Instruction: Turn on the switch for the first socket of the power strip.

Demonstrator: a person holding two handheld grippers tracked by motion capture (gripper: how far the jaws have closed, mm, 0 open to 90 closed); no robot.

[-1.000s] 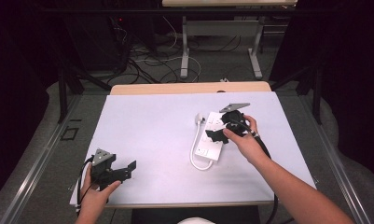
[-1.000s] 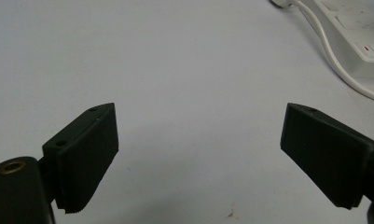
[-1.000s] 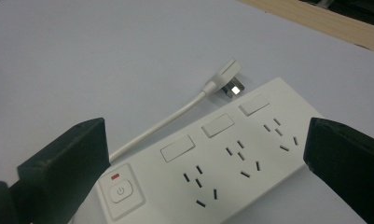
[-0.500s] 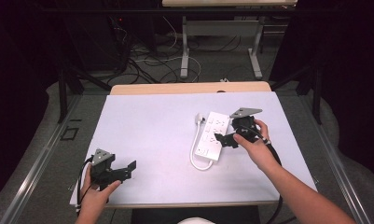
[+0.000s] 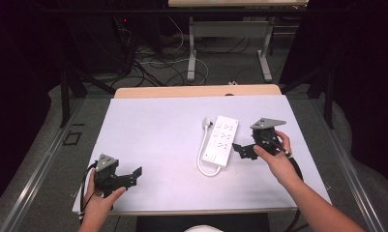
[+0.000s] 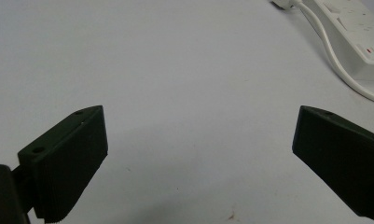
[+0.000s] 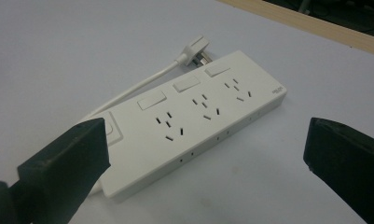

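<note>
A: Where the worktop (image 5: 148,125) ends at its near edge, what do you see?

B: The left gripper (image 5: 126,176) sits by the near left corner, held in a hand. Its jaws are wide apart and there is nothing between them, just bare white top.

A: And the other one?

B: The right gripper (image 5: 242,150) is farther in, toward the right edge. Its jaws are wide apart too, and they grip nothing.

A: What is it pointing at?

B: A white power strip (image 7: 198,116). It lies flat on the worktop, a little right of the middle, just beside the jaw tips but not touching them.

A: Does it have a cord?

B: Yes. The white cord (image 5: 201,162) loops round the strip's near end and runs up its left side. The plug (image 7: 196,49) lies by the strip's far end.
</note>
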